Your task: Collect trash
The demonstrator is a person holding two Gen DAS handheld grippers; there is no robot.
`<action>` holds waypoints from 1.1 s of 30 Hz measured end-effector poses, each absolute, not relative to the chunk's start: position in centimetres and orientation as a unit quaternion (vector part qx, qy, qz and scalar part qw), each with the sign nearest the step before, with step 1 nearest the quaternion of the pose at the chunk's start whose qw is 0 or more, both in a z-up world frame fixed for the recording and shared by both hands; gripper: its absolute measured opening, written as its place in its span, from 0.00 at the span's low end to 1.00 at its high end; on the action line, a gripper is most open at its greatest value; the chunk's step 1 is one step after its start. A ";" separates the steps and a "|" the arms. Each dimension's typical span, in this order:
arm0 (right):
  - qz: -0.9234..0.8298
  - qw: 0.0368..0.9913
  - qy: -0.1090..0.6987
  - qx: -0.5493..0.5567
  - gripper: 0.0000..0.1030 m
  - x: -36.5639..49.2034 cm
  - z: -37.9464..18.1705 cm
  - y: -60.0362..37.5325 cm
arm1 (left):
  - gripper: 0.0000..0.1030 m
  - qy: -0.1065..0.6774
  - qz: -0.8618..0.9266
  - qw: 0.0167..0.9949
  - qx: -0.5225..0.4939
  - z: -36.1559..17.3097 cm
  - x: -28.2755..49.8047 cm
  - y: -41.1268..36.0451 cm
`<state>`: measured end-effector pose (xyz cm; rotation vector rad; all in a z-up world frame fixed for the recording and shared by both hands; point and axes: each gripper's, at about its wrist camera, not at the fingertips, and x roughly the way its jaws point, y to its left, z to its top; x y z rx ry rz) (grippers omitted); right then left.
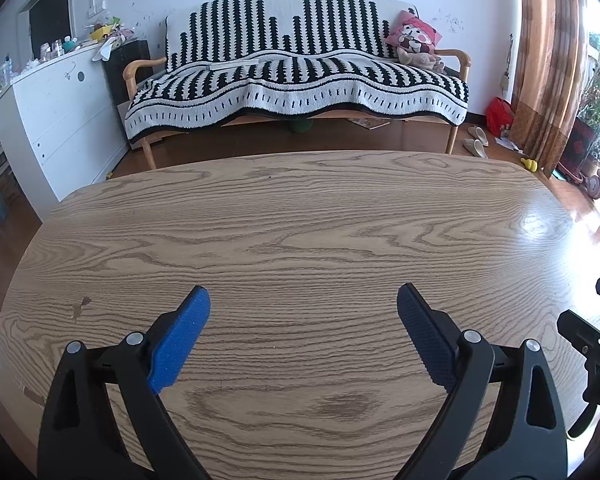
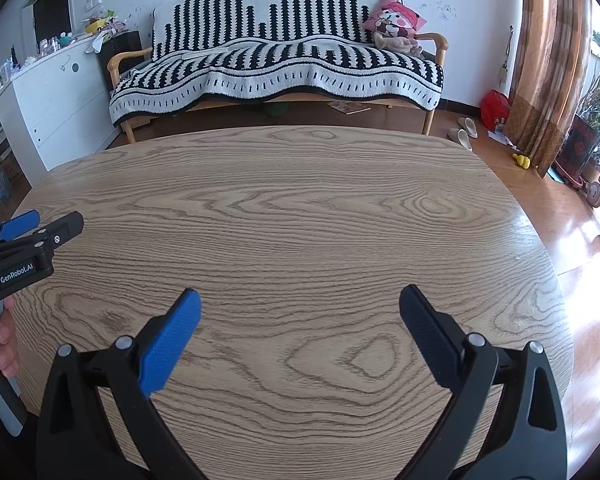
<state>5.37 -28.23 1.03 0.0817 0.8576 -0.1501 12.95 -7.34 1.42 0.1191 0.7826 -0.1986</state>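
No trash shows on the wooden table [image 1: 300, 220] in either view. My left gripper [image 1: 303, 300] is open and empty, its blue-padded fingers [image 1: 180, 340] spread wide above the table's near half. My right gripper [image 2: 300, 300] is open and empty too, held over the same table [image 2: 300, 208]. The left gripper also shows at the left edge of the right wrist view [image 2: 24, 232], held by a hand. Part of the right gripper's body [image 1: 588, 344] shows at the right edge of the left wrist view.
A sofa with a black-and-white striped cover [image 1: 296, 76] stands beyond the table, with a pink cushion [image 1: 414, 36]. A white cabinet [image 1: 52, 112] with clutter stands at left. Curtains [image 1: 548, 60], a red bag [image 1: 499, 115], slippers [image 1: 475, 142] and plants are at right.
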 end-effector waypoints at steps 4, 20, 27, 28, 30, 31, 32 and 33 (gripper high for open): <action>-0.073 0.906 0.416 0.039 0.93 5.4 1.0 -28.2 | 0.89 0.381 -0.096 0.918 0.058 1.4 12.9 -7.4; -0.073 0.906 0.416 0.038 0.93 5.3 1.0 -28.2 | 0.89 0.384 -0.092 0.917 0.059 1.1 13.0 -7.0; -0.073 0.906 0.416 0.038 0.93 5.3 1.0 -28.2 | 0.90 0.387 -0.087 0.916 0.059 0.9 12.6 -6.5; -0.073 0.905 0.417 0.037 0.93 5.3 1.0 -28.3 | 0.90 0.389 -0.088 0.915 0.058 1.0 12.8 -6.5; -0.073 0.906 0.416 0.037 0.93 5.2 1.1 -28.4 | 0.90 0.390 -0.089 0.915 0.057 1.2 12.9 -6.6; -0.073 0.906 0.416 0.037 0.93 5.2 1.1 -28.3 | 0.90 0.391 -0.090 0.914 0.057 1.2 12.9 -6.6; -0.073 0.906 0.415 0.038 0.93 5.3 1.1 -28.4 | 0.90 0.391 -0.090 0.914 0.058 1.3 12.9 -6.6; -0.073 0.906 0.415 0.038 0.93 5.2 1.1 -28.5 | 0.90 0.391 -0.090 0.914 0.057 1.2 12.8 -6.6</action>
